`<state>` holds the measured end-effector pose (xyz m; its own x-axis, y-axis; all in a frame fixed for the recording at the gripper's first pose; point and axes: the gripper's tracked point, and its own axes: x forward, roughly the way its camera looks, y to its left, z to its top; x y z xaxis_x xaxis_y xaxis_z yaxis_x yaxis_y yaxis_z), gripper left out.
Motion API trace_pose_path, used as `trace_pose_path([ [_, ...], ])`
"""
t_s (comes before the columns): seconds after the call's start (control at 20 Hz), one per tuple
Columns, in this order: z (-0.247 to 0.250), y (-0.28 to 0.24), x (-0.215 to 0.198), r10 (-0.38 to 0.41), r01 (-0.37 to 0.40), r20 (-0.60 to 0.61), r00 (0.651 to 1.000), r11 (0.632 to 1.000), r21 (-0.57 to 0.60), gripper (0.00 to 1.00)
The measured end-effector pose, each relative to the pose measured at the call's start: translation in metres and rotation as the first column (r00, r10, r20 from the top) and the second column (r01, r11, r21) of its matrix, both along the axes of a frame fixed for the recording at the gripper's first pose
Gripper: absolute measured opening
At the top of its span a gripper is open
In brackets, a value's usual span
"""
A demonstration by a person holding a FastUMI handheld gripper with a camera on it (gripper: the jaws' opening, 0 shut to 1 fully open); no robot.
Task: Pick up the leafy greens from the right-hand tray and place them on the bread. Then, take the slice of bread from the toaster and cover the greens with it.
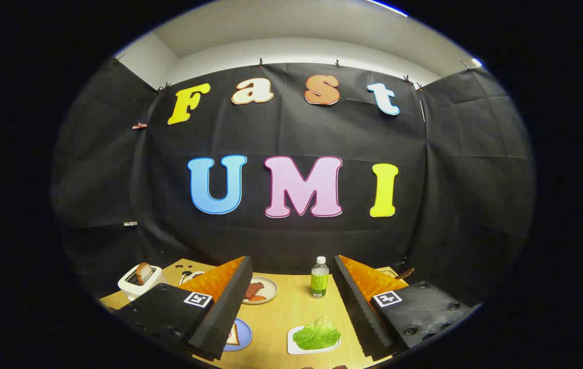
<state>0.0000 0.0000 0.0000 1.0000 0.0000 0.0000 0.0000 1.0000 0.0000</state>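
My gripper [291, 287] is open, its two fingers spread wide above the wooden table [291, 312] with nothing between them. The leafy greens [317, 333] lie on a small white tray [296, 348] below and between the fingers, nearer the right one. A slice of bread [232, 335] rests on a blue plate [244, 335], partly hidden by the left finger. Beyond the left finger stands a white toaster [138, 284] with a bread slice [143, 273] sticking up from its slot.
A white plate with reddish-brown food [259, 290] sits at the back of the table just past the left finger. A small bottle with a green label [319, 279] stands upright beyond the greens. Black cloth closes the booth behind the table.
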Motion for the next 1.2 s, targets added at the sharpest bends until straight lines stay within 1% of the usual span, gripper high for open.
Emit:
trace_pose_path([
  [0.3, -0.002, 0.001, 0.007, 0.002, -0.002, -0.005, 1.0, 1.0, -0.001, 0.97],
  [0.5, 0.007, 0.001, 0.005, 0.005, -0.005, 0.007, 1.0, 1.0, 0.023, 0.97],
  [0.65, 0.01, -0.001, 0.004, 0.015, -0.015, 0.015, 1.0, 1.0, -0.003, 0.97],
  [0.8, 0.012, -0.007, 0.002, 0.005, -0.005, 0.034, 0.999, 1.0, -0.018, 0.97],
  [0.9, 0.002, -0.01, 0.001, 0.0, 0.001, 0.019, 1.0, 1.0, -0.026, 0.97],
  [1.2, -0.056, -0.029, 0.006, -0.015, 0.008, -0.098, 0.995, 0.998, -0.065, 0.98],
])
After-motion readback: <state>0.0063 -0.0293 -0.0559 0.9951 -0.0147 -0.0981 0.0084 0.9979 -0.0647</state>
